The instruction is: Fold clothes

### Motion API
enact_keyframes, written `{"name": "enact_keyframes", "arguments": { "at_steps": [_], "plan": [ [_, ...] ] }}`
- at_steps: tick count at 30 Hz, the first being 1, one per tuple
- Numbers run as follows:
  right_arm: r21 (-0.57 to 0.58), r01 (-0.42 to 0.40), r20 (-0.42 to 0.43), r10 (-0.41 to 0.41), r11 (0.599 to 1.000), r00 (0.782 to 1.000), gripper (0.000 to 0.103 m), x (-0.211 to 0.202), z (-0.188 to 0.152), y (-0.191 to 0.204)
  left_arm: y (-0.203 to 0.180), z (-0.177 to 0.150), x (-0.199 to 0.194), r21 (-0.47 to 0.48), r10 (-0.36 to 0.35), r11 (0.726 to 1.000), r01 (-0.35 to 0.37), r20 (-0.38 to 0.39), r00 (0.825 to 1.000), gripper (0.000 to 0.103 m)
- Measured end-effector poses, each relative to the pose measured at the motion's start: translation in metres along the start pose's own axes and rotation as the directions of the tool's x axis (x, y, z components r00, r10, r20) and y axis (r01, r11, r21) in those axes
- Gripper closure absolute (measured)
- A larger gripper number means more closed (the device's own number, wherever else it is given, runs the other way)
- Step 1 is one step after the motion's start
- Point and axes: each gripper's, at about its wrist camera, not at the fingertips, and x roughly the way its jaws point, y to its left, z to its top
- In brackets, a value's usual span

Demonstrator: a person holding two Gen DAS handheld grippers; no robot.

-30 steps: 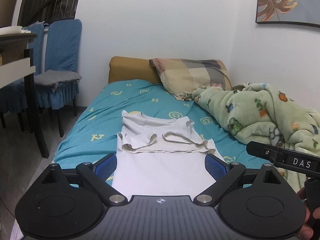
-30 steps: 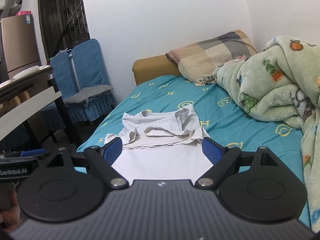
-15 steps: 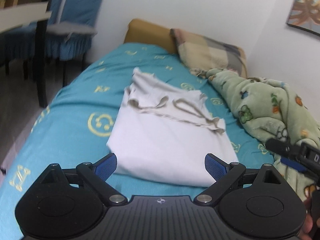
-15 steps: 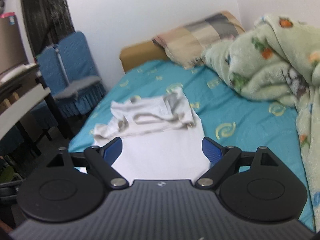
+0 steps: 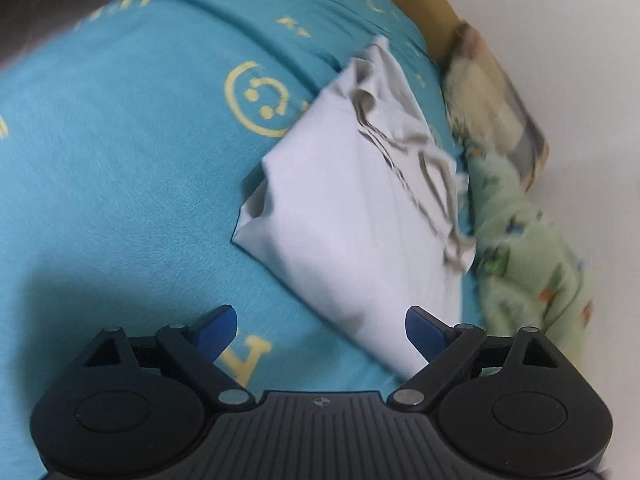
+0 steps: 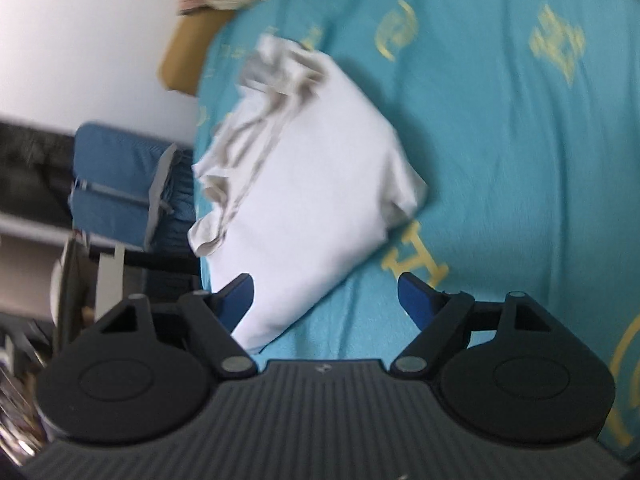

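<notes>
A white garment (image 5: 352,208), partly folded with its beige-trimmed top edge bunched at the far end, lies flat on the teal bedsheet (image 5: 120,160). My left gripper (image 5: 320,330) is open and empty, hovering above the garment's near left corner. In the right wrist view the same garment (image 6: 312,184) lies diagonally. My right gripper (image 6: 326,296) is open and empty above its near right corner. Both views are tilted and blurred.
A green fleece blanket (image 5: 528,248) is heaped along the bed's right side. A plaid pillow (image 5: 492,108) rests against the tan headboard (image 5: 416,4). Blue chairs (image 6: 120,188) and a table stand off the bed's left side.
Both grippers have dropped and tilted towards the bed, close over the garment's near corners. The garment has not moved. Both stay open.
</notes>
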Motion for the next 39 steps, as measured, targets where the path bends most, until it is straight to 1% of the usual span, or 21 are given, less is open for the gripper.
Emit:
{"name": "enact_keyframes", "arguments": {
  "at_steps": [1,3,6,8,9,10,11,12,13,14,15,16,18,20,22,24,28,31,32,35,39],
  "plan": [
    [0.032,0.0,-0.005,0.0,0.999,1.0,0.03,0.006,0.002,-0.004,0.004,0.003,0.002,-0.027,-0.017,0.999,0.017,0.013,1.0,0.013],
    [0.066,0.014,0.005,-0.015,0.998,1.0,0.031,0.015,0.005,-0.008,0.01,0.009,0.006,-0.069,-0.043,0.997,0.046,0.038,0.998,0.018],
    [0.075,0.007,0.055,-0.011,0.997,0.998,0.033,0.024,0.011,-0.008,0.014,0.017,0.018,-0.104,-0.075,0.991,0.08,0.056,0.996,0.026],
    [0.073,0.016,0.083,-0.022,0.997,0.996,0.037,0.027,0.015,-0.008,0.015,0.022,0.025,-0.108,-0.073,0.991,0.08,0.069,0.995,0.037],
    [0.07,0.022,0.095,-0.029,0.997,0.995,0.046,0.028,0.016,-0.008,0.015,0.024,0.027,-0.11,-0.071,0.991,0.079,0.074,0.995,0.039],
    [0.071,0.027,0.104,-0.034,0.997,0.994,0.054,0.029,0.018,-0.009,0.015,0.025,0.029,-0.113,-0.066,0.991,0.075,0.079,0.995,0.048],
    [0.076,0.028,0.108,-0.036,0.997,0.993,0.057,0.03,0.019,-0.01,0.016,0.026,0.031,-0.114,-0.058,0.991,0.066,0.078,0.995,0.06],
    [0.079,0.03,0.11,-0.039,0.996,0.993,0.069,0.031,0.019,-0.011,0.017,0.026,0.032,-0.115,-0.05,0.992,0.059,0.078,0.996,0.064],
    [0.075,0.037,0.113,-0.045,0.997,0.993,0.079,0.031,0.02,-0.011,0.02,0.027,0.033,-0.121,-0.048,0.991,0.057,0.075,0.996,0.074],
    [0.068,0.041,0.117,-0.048,0.997,0.992,0.083,0.03,0.021,-0.011,0.021,0.027,0.034,-0.126,-0.048,0.99,0.057,0.074,0.996,0.079],
    [0.058,0.038,0.124,-0.045,0.998,0.991,0.091,0.027,0.021,-0.01,0.022,0.027,0.034,-0.132,-0.056,0.989,0.066,0.077,0.995,0.082],
    [0.043,0.031,0.133,-0.037,0.999,0.99,0.094,0.024,0.022,-0.008,0.023,0.027,0.032,-0.135,-0.064,0.988,0.074,0.082,0.995,0.091],
    [0.011,0.002,0.161,-0.004,1.0,0.987,0.096,0.016,0.021,-0.001,0.014,0.025,0.023,-0.095,-0.063,0.993,0.072,0.099,0.993,0.094],
    [-0.014,-0.041,0.194,0.043,0.999,0.98,0.097,0.006,0.02,0.005,0.002,0.023,0.006,-0.037,-0.088,0.995,0.094,0.136,0.987,0.095],
    [-0.062,-0.069,0.234,0.082,0.996,0.969,0.098,-0.009,0.017,0.014,-0.009,0.017,-0.014,0.007,-0.143,0.99,0.144,0.171,0.975,0.097],
    [-0.123,-0.091,0.266,0.122,0.988,0.956,0.098,-0.031,0.011,0.021,-0.02,0.01,-0.037,0.056,-0.185,0.983,0.177,0.21,0.96,0.098],
    [-0.241,-0.113,0.308,0.186,0.964,0.933,0.098,-0.073,-0.009,0.037,-0.038,-0.014,-0.086,0.179,-0.238,0.964,0.195,0.265,0.934,0.098],
    [-0.308,-0.127,0.339,0.234,0.943,0.911,0.098,-0.104,-0.027,0.044,-0.046,-0.033,-0.114,0.211,-0.27,0.954,0.215,0.281,0.921,0.098],
    [-0.321,-0.133,0.345,0.246,0.938,0.906,0.098,-0.112,-0.034,0.044,-0.043,-0.041,-0.127,0.215,-0.277,0.951,0.221,0.285,0.918,0.098],
    [-0.328,-0.141,0.361,0.262,0.934,0.895,0.098,-0.134,-0.059,0.034,-0.039,-0.064,-0.151,0.233,-0.296,0.945,0.231,0.3,0.907,0.098],
    [-0.364,-0.129,0.395,0.279,0.922,0.875,0.098,-0.158,-0.09,0.024,-0.029,-0.085,-0.183,0.233,-0.319,0.939,0.254,0.306,0.897,0.098]
  ]
}}
